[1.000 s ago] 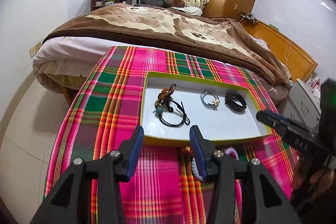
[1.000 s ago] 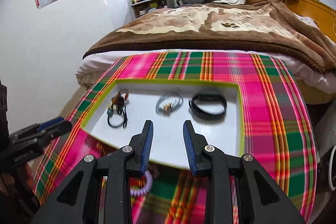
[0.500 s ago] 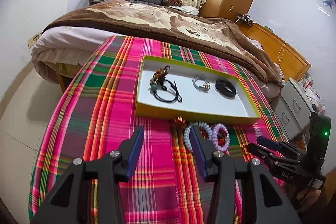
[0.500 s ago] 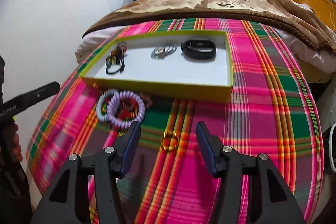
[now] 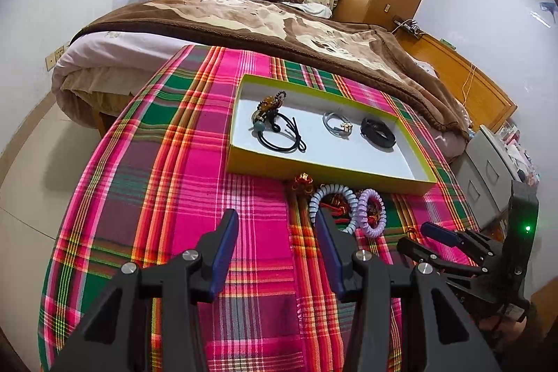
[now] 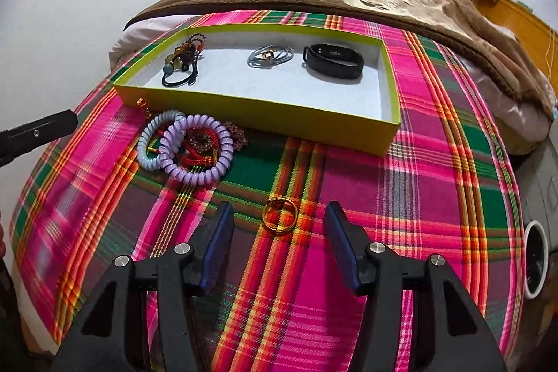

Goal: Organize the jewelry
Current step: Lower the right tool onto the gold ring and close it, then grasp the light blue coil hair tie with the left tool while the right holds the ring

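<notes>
1. Right wrist view shows the right gripper [image 6: 277,220] with its jaws spread wide, having just been opening, and a gold ring [image 6: 279,218] lying on the plaid cloth [image 6: 436,197] between the two fingers, untouched by either pad.
2. Ahead of that gripper and to its left, a lilac coil bracelet [image 6: 197,154] overlaps a pale blue coil bracelet [image 6: 153,145], with red and gold beaded pieces [image 6: 198,145] tangled inside them.
3. Farther ahead, just beyond the pile, stands a shallow yellow-green tray [image 6: 265,114] with a white floor.
4. Inside the tray, from the gripper's left to right: a black cord with brown beads [image 6: 183,61], a grey-blue bracelet with a small gold charm [image 6: 270,56], and a black wristband [image 6: 333,61], each apart from the others.
5. Left wrist view shows the left gripper [image 5: 277,232] with jaws wide and nothing between them, held above bare cloth.
6. Its right finger partly covers the pale blue coil; the pile sits just ahead and to its right, the tray [image 5: 324,168] beyond that.
7. Low at the right edge of this view, the right gripper [image 5: 430,236] reaches in.
</notes>
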Tool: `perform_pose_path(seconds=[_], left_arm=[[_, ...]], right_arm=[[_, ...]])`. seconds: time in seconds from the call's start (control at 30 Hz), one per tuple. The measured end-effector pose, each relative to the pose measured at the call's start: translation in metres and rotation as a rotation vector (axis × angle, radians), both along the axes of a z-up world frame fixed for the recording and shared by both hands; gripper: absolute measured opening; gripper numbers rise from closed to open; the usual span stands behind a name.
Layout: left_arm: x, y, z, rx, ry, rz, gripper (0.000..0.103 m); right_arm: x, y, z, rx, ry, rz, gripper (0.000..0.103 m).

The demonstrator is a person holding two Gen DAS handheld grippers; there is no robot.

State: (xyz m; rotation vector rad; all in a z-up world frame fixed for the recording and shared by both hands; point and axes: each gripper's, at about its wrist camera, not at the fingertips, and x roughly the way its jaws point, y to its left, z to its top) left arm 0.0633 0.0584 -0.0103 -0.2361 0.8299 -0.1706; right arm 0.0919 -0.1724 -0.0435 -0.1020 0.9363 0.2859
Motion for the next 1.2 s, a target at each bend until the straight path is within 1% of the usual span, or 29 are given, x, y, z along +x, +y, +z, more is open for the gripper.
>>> perform_pose_path(seconds=[0.03, 0.1, 0.13, 0.17, 0.23, 0.3, 0.4, 0.5, 0.67, 0.8, 0.9, 1.0, 1.2], left_arm=[[0.0, -0.001, -0.001, -0.001, 0.002, -0.003, 0.047], [0.0, -0.001, -0.003, 0.002, 0.008, -0.003, 0.047], [0.001, -0.002, -0.003, 0.004, 0.01, -0.004, 0.047], [0.001, -0.002, -0.004, 0.004, 0.012, -0.003, 0.047], [0.002, -0.003, -0.005, 0.004, 0.016, -0.005, 0.047], [0.002, -0.004, -0.005, 0.007, 0.019, -0.004, 0.047], [0.003, -0.006, -0.007, 0.012, 0.025, -0.007, 0.047], [0.004, -0.009, -0.009, 0.017, 0.034, -0.01, 0.047], [0.009, -0.016, -0.012, 0.022, 0.047, -0.029, 0.047], [0.018, -0.023, -0.018, -0.006, 0.073, -0.049, 0.047], [0.026, -0.03, -0.024, 0.018, 0.084, -0.048, 0.047], [0.033, -0.035, -0.03, 0.025, 0.107, -0.048, 0.047], [0.04, -0.047, -0.034, 0.085, 0.109, -0.046, 0.047]], right_arm=[[0.0, 0.001, 0.0, -0.004, -0.003, -0.001, 0.055], [0.0, 0.0, -0.001, -0.01, -0.009, -0.006, 0.046], [0.0, 0.0, 0.0, -0.017, -0.014, -0.012, 0.04], [0.0, -0.001, 0.0, -0.018, -0.016, -0.015, 0.038], [0.0, 0.0, 0.0, -0.016, -0.018, -0.011, 0.037], [-0.001, 0.001, 0.0, -0.023, -0.023, -0.005, 0.034], [-0.003, 0.006, 0.0, -0.036, -0.032, 0.02, 0.023], [-0.004, 0.008, 0.0, -0.045, -0.037, 0.026, 0.023], [-0.005, 0.0, 0.004, -0.003, -0.044, -0.009, 0.023], [-0.008, -0.011, 0.012, 0.036, -0.065, -0.038, 0.022], [-0.012, -0.016, 0.018, 0.053, -0.077, -0.041, 0.023], [-0.015, -0.021, 0.021, 0.063, -0.084, -0.043, 0.023], [-0.017, -0.026, 0.025, 0.098, -0.097, -0.041, 0.023]])
